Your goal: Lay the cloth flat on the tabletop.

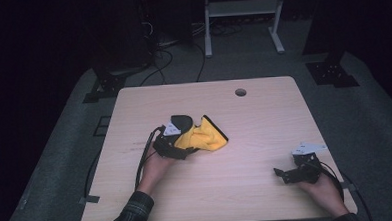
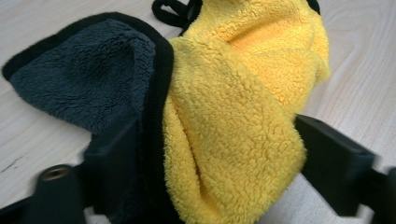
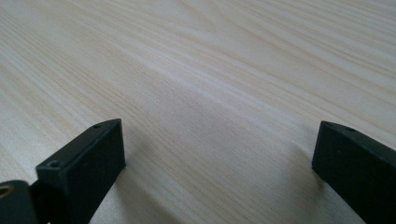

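Microfibre cloth (image 2: 233,121): soft, light, floppy; best taken at its bunched fold, where left claw (image 2: 205,163) pinches it; right claw (image 3: 219,163) stands wide, empty.

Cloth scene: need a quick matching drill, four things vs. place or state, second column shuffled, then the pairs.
Things:
1. cloth
2. left gripper
3. right gripper
4. round hole

Place or state:
A. fingers wide apart over bare wood
B. near the table's far edge
C. bunched on the table, yellow on one face, dark grey on the other
D. fingers either side of a fold of fabric

Pairs: 1-C, 2-D, 3-A, 4-B
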A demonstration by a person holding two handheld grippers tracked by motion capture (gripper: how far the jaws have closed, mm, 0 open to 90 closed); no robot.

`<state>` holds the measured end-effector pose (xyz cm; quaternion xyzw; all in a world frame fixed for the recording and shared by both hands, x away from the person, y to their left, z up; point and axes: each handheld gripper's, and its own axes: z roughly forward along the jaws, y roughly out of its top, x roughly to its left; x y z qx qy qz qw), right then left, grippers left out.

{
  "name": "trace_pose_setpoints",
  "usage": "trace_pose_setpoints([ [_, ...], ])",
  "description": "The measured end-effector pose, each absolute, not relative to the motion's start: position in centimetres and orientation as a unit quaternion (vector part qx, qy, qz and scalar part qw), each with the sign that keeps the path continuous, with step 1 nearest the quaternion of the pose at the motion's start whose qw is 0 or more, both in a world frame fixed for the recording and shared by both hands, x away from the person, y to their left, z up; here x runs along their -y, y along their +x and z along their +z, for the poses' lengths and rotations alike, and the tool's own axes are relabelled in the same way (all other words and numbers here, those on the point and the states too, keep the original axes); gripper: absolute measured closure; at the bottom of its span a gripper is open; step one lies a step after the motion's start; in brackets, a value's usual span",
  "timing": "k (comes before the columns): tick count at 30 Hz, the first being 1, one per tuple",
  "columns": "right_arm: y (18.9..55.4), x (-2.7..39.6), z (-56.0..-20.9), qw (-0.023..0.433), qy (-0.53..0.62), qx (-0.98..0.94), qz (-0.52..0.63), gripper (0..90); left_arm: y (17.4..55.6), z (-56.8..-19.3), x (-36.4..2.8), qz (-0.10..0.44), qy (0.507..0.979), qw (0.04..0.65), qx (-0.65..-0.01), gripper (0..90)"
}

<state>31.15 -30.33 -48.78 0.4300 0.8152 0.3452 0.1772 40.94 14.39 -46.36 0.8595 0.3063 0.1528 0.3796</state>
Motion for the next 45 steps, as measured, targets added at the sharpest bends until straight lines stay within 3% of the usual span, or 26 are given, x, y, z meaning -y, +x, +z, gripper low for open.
trace_pose_setpoints([
  [3, 31.2, 30.3, -48.8, 0.177, 0.430, -0.815, 0.345, 1.6, 40.8, -46.2, -14.3, 0.157, 0.860, 0.380, -0.303, 28.4],
  [7, 31.2, 30.3, -48.8, 0.177, 0.430, -0.815, 0.345, 1.6, 40.5, -45.8, -14.2, 0.150, 0.859, 0.387, -0.299, 48.5],
  [13, 31.2, 30.3, -48.8, 0.177, 0.430, -0.815, 0.345, 1.6, 39.7, -45.2, -13.6, 0.132, 0.856, 0.406, -0.292, 57.5],
  [39, 31.2, 30.4, -48.8, 0.177, 0.427, -0.816, 0.346, 1.6, 31.6, -44.9, -9.0, 0.028, 0.871, 0.438, -0.222, 57.5],
  [41, 31.2, 30.3, -48.8, 0.177, 0.428, -0.816, 0.346, 1.6, 31.0, -45.1, -8.5, 0.020, 0.875, 0.434, -0.214, 55.8],
  [45, 31.2, 30.3, -48.8, 0.177, 0.428, -0.816, 0.346, 1.6, 30.5, -44.6, -8.2, 0.012, 0.879, 0.431, -0.204, 38.3],
])
